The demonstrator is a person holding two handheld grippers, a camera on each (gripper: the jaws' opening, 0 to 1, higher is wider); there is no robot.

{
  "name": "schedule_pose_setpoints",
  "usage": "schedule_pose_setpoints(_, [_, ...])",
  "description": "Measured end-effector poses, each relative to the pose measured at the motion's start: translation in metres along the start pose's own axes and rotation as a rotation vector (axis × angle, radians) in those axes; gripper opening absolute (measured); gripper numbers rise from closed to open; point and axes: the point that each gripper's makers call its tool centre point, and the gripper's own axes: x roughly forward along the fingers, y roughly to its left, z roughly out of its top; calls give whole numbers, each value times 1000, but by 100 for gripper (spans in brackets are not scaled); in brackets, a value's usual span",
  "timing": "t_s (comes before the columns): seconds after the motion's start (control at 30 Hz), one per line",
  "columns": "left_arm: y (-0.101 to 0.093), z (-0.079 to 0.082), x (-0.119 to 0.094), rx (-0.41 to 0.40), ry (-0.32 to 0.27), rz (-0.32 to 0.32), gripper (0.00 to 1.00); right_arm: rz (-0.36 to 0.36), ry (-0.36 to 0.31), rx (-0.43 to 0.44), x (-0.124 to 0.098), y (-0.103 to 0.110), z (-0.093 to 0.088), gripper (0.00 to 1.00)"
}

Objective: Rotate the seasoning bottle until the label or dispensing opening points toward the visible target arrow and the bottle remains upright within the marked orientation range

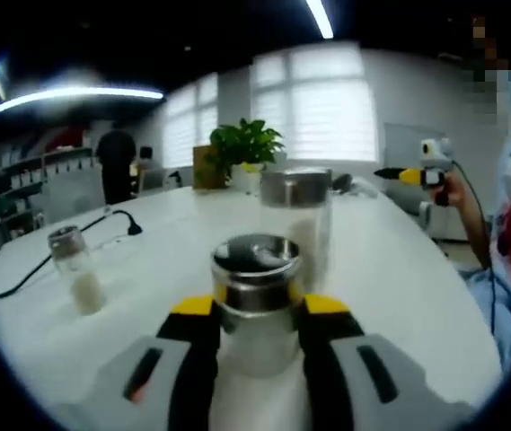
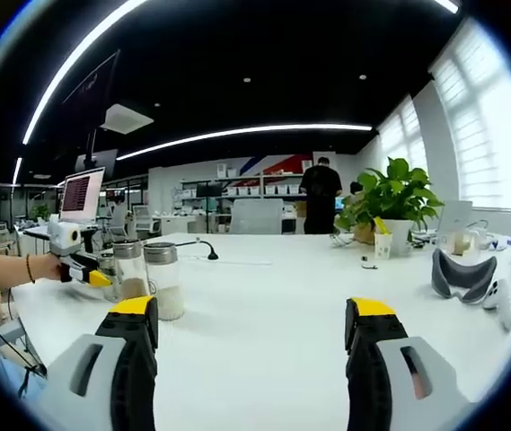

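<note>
bottle [image 1: 256, 301] between jaws | jar [image 1: 295, 220] behind | shaker [image 1: 75, 268] left, on table [image 1: 399, 278]

Office with white table [image 2: 273, 305], bright blinded windows [image 1: 327, 108], dark ceiling with strip lights [image 2: 237, 135], potted plant [image 1: 244, 148]

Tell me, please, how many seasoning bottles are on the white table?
3: one between the left gripper fingers, one taller just behind it, one smaller standing apart. None looks hidden.

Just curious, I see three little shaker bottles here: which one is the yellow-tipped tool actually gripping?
The nearest seasoning bottle, clamped between the left gripper jaws. The taller bottle stands free behind it, and the small bottle stands apart to the left.
</note>
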Motion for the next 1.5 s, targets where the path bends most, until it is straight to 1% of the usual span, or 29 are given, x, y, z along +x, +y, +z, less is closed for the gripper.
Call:
schedule_pose_setpoints(0.1, [3,-1,-2,-26,1,78,36,-4,3,-2,0,-1,-1,91])
schedule_pose_setpoints(0.17, [3,-1,-2,-35,-7,119,36,-16,-8,4,0,-4,1,91])
schedule_pose_setpoints(0.23, [3,-1,-2,-36,-24,142,36,-21,-12,12,1,-5,1,91])
schedule_pose_setpoints(0.27, [3,-1,-2,-45,-25,153,36,-11,1,0,1,-3,-1,92])
schedule_pose_setpoints(0.33, [4,-2,-4,-50,-12,191,36,-17,11,-18,0,-5,-2,94])
schedule_pose_setpoints(0.43, [5,-3,-7,-73,-6,261,36,-21,2,-29,-1,-6,0,96])
schedule_pose_setpoints(0.57, [7,-4,-7,-52,4,308,36,-10,14,-47,1,-4,-3,97])
schedule_pose_setpoints(0.67, [10,-5,-9,-72,1,356,36,-8,37,-61,0,-3,-6,97])
schedule_pose_setpoints(0.73, [10,-6,-10,-83,2,386,36,-6,33,-65,0,-2,-4,97])
schedule_pose_setpoints(0.77, [11,-6,-10,-95,1,416,36,-5,29,-63,-1,-2,-3,97])
schedule_pose_setpoints(0.9, [14,-7,-10,-140,-2,487,36,-7,32,-58,-1,-1,-4,97])
schedule_pose_setpoints(1.0, [15,-8,-11,-149,-7,540,36,26,5,-42,-3,8,4,99])
schedule_pose_setpoints(1.03, [16,-8,-11,-162,-23,572,36,26,-4,-42,-4,9,6,99])
schedule_pose_setpoints(1.1, [17,-9,-11,-171,-34,610,35,30,-32,-40,-5,12,12,99])
schedule_pose_setpoints(1.13, [17,-9,-11,-171,-32,627,35,30,-35,-38,-5,12,13,99])
schedule_pose_setpoints(1.23, [15,-10,-12,-178,-3,650,35,21,-34,-46,-6,10,13,99])
schedule_pose_setpoints(1.37, [14,-12,-14,-195,-8,703,35,24,-24,-43,-5,10,10,99])
schedule_pose_setpoints(1.5, [13,-13,-15,-207,-8,730,35,33,-16,-36,-4,12,8,99])
